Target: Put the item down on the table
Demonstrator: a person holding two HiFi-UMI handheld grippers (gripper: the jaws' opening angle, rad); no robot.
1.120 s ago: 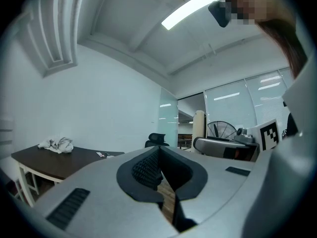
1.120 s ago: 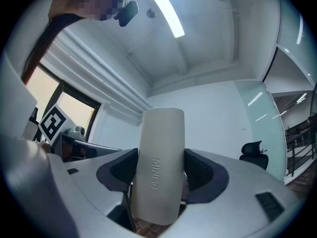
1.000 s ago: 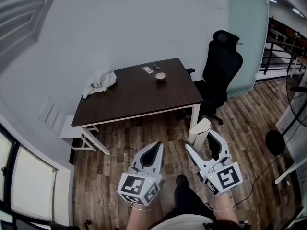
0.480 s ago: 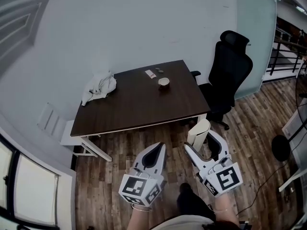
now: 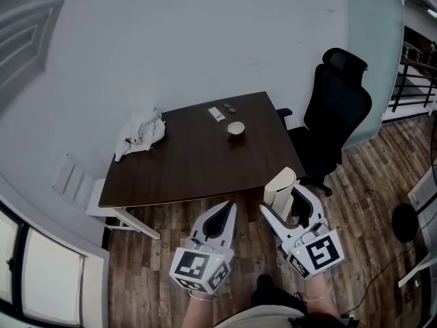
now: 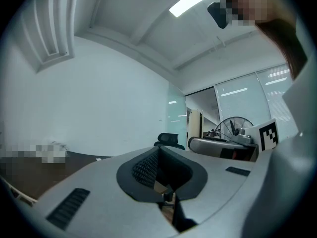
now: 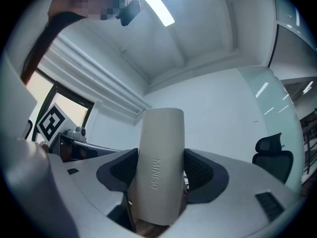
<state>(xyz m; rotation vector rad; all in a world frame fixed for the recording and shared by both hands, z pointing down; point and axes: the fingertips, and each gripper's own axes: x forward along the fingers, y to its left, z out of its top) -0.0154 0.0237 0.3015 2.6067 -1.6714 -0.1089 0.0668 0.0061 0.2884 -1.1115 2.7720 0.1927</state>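
My right gripper [image 5: 283, 198] is pinching the item [image 7: 159, 157], a cream upright tube held between its pads at the lower right of centre in the head view. My left gripper [image 5: 222, 208] is pressed together on nothing, just left of it. In the last second the table [image 5: 184, 166] has slid down the frame toward me and grown. Its near edge now sits right above both gripper tips, and the item's top overlaps that edge in the picture. I take that to mean I am almost within reach, though the item looks to be over the floor [image 5: 150, 265] and not yet set down. Counting: two grippers, one item, one table. On the table are one crumpled cloth [image 5: 140, 130] at its left end, one small cup [image 5: 236, 128] and one flat packet [image 5: 216, 114] toward the far right. Dark specks beside the packet are too small to count. One black chair [image 5: 341, 115] stands at the right.
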